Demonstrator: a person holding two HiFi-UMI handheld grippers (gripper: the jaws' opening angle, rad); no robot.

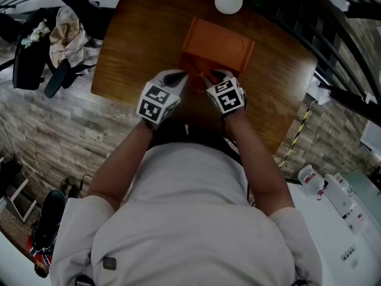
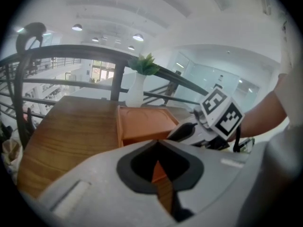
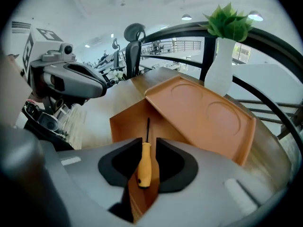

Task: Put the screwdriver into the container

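Note:
The screwdriver (image 3: 144,164), with a yellow-orange handle and a thin dark shaft, lies inside the open orange container (image 3: 124,122). It rests below and between the jaws of my right gripper (image 3: 146,140), which stand open with a small gap on each side of the handle. The container's lid (image 3: 203,117) leans back to the right. My left gripper (image 2: 157,143) hovers at the container's (image 2: 142,126) near edge, its jaw tips meeting with nothing between them. In the head view both grippers (image 1: 181,79) (image 1: 211,76) sit side by side at the near side of the container (image 1: 217,43).
The container stands on a wooden table (image 1: 137,46). A white vase (image 1: 228,2) with a green plant stands just behind it, near the far table edge. A dark metal railing (image 3: 265,34) runs past the table. Stone floor lies to the left of the table.

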